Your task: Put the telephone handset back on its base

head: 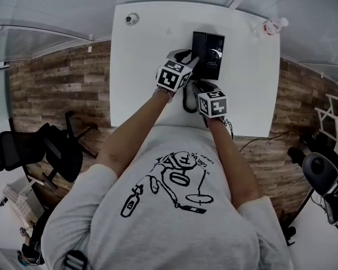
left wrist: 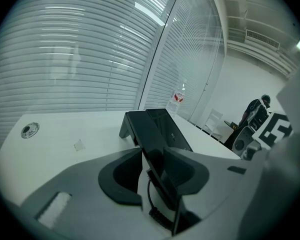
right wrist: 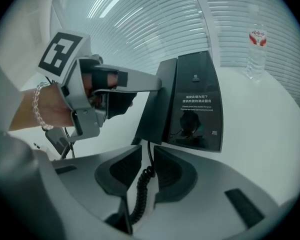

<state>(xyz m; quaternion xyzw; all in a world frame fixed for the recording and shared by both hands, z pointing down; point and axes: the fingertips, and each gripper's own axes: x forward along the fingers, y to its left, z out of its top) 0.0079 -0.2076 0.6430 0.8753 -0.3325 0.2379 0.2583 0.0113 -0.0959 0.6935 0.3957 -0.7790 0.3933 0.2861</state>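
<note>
Head view: a person in a grey printed T-shirt (head: 174, 218) is reaching both arms over a white counter (head: 141, 55). A black telephone base (head: 214, 52) is standing near the counter's middle. The left hand-held gripper (head: 187, 57) is pointing at the base's left edge. The right hand-held gripper (head: 200, 89) is sitting just nearer the person, over a dark loop of cord (head: 187, 101). A clear bottle (head: 273, 26) is standing at the far right corner.

Left gripper view: the jaws are clamping a black handset (left wrist: 152, 149) edge-on between their pads. The handset is lying along the left side of the base; whether it is fully seated I cannot tell. The cord is trailing from its near end.

Right gripper view: the jaws are pinching close together on the cord, which is running up between the pads toward the foot of the base. The left hand-held gripper is holding the handset against the base's left side, with a beaded bracelet (right wrist: 37, 106) showing on the wrist.
</note>
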